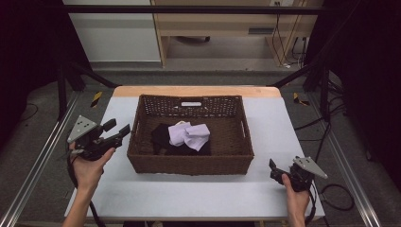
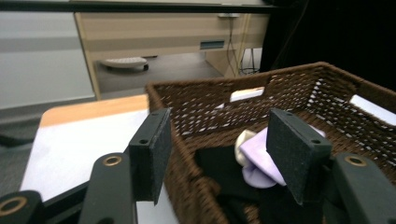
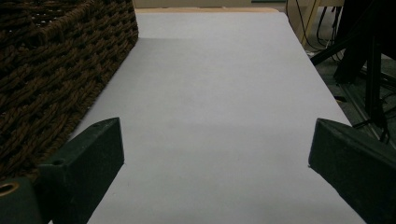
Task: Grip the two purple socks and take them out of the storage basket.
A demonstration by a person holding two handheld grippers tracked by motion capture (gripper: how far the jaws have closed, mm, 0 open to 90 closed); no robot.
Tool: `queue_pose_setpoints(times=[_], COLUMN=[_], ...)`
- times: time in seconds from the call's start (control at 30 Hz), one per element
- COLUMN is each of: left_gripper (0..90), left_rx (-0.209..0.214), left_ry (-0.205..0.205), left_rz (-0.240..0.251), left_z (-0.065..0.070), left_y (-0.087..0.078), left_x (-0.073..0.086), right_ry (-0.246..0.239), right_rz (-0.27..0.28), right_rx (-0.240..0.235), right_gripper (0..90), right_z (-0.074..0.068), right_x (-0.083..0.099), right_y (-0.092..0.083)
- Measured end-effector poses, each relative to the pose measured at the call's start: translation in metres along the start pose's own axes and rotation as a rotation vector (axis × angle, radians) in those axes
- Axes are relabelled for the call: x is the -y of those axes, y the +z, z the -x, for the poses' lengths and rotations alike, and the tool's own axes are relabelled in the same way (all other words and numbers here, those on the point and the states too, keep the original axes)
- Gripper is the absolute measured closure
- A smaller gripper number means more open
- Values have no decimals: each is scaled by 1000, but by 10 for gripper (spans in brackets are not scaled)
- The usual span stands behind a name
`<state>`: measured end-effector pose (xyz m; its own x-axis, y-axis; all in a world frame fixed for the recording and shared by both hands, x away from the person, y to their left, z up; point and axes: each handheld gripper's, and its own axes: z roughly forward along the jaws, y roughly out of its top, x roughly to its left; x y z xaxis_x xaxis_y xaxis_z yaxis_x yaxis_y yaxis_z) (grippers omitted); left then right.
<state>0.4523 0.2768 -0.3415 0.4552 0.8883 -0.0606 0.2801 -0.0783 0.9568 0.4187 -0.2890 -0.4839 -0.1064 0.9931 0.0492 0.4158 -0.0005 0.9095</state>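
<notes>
Right gripper point(image 1: 273, 169), at five o'clock on the white table point(image 1: 189, 198), jaws wide, empty. Left gripper point(image 1: 118, 128), at nine o'clock, open, empty, faces the brown wicker basket point(image 1: 189, 165) holding lilac cloth point(image 1: 189, 135) on black cloth point(image 1: 161, 137). Risk: a jaw catches the rim and drags the basket.

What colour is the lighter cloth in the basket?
Pale lilac cloth, lying on black fabric; clearest in the high view.

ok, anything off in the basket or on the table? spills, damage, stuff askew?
Nothing stands out. The wicker basket sits square on the table, intact. A lilac cloth lies crumpled on a black cloth inside it. Both the left gripper and right gripper are open, holding nothing.
</notes>
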Motion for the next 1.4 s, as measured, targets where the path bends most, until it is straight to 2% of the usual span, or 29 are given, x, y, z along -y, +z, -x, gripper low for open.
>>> queue_pose_setpoints(times=[0.23,0.53,0.7,0.73,0.77,0.8,1.07,1.23,1.4], left_gripper=[425,433,437,438,438,438,444,461,468], left_rx=[36,76,100,100,111,111,128,122,126], left_ry=[42,61,74,74,79,79,120,141,155], left_rz=[-4,-3,-21,-21,-27,-27,-69,-75,-104], left_z=[22,43,57,57,62,62,82,87,95], left_y=[17,38,58,58,66,66,97,110,130], left_x=[-15,-27,-32,-32,-34,-34,-37,-39,-33], right_ry=[2,3,-1,-3,-4,-4,-2,2,5], right_rz=[-2,-5,-4,-4,-4,-4,-3,-9,-15], right_rx=[-4,-3,-1,-1,0,0,-5,-6,-7], right_gripper=[37,37,37,37,37,37,37,37,37], right_z=[1,0,0,0,-1,-1,0,0,1], right_x=[0,0,0,0,0,0,0,0,0], right_y=[0,0,0,0,0,0,1,1,1])
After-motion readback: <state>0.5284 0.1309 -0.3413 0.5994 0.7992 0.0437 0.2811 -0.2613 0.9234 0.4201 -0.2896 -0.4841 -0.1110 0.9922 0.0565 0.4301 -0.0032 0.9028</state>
